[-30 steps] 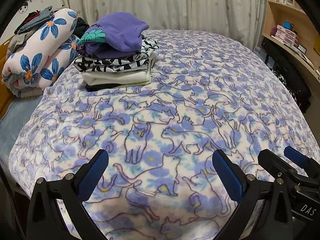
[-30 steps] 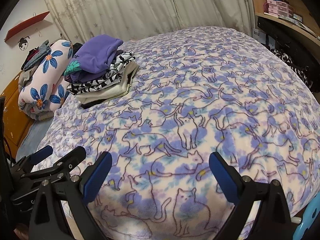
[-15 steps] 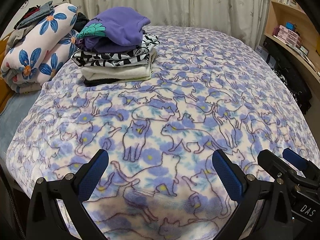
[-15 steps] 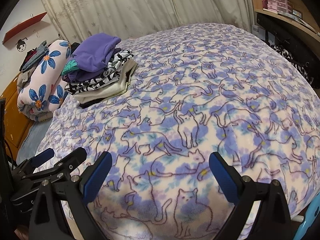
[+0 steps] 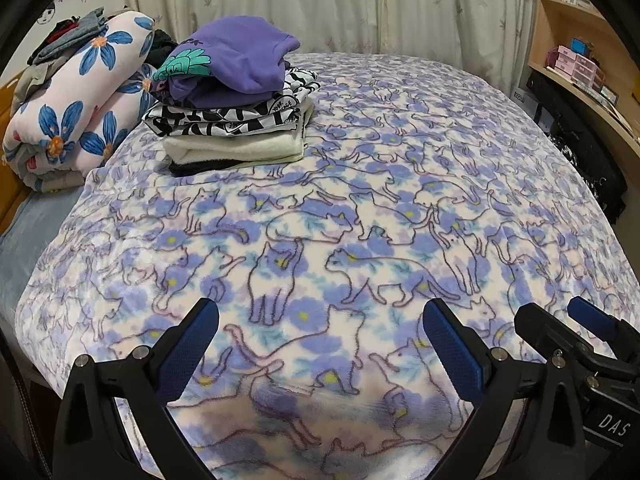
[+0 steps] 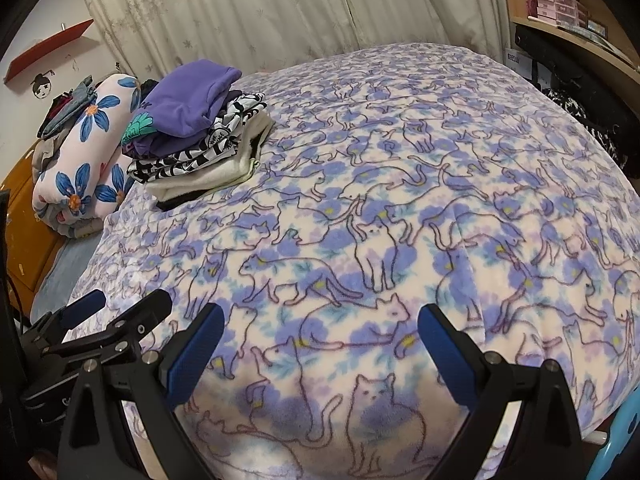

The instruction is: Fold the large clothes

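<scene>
Left tool (image 5: 320, 324) and right tool (image 6: 320, 328) both spread wide, empty, above cat-print blanket (image 5: 360, 208) on bed; folded clothes stack (image 5: 236, 108) at far left, beside rolled floral quilt (image 5: 76, 108).

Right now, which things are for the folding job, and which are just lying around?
For the job:
folded pile
left tongs, open
right tongs, open
cat blanket, the surface to fold on

Just lying about:
flower quilt
curtain
shelf boxes
red wall shelf
</scene>
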Available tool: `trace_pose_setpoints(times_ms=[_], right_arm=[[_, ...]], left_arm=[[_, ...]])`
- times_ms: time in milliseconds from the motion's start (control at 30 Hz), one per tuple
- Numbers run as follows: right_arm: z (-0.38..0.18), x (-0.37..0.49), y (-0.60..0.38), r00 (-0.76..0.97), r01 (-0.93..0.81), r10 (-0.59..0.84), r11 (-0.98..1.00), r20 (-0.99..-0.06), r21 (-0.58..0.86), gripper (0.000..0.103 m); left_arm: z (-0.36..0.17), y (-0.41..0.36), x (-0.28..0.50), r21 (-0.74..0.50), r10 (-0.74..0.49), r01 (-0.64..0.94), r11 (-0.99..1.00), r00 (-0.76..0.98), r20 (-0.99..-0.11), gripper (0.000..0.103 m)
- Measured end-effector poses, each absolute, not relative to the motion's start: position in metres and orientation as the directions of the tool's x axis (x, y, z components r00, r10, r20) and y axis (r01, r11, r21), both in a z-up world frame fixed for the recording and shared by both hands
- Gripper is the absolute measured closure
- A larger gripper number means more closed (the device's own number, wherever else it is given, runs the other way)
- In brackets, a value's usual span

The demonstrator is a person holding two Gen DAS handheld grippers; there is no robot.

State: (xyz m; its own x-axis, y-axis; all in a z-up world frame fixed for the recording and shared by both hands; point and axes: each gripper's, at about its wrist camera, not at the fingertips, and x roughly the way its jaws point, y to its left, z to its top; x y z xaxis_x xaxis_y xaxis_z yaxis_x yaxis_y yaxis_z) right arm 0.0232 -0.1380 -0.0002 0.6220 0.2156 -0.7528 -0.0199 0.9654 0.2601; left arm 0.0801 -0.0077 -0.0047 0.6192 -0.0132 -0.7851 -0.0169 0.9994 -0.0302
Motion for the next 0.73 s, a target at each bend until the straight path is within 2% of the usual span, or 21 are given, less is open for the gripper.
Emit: trace_pose_setpoints(times_ms=[233,733], right_arm=[[-0.0017,0.0232,-0.1394,0.620,-0.022,0.213,0.967,-0.755,0.255,0.005],[-0.0052,0.0197,-0.1354,0.614,-0.014,0.212,0.966,-0.760,0.258,0.005]], left_arm=[[-0.0079,-0.0077,0.0810,-0.050,-0.037,-0.005,0.999,0.608,-0.793,0.007],[-0.0107,-0.0052,0.0789,-0.057,-0.041,-0.008,0.998,0.596,-0.802,0.007]])
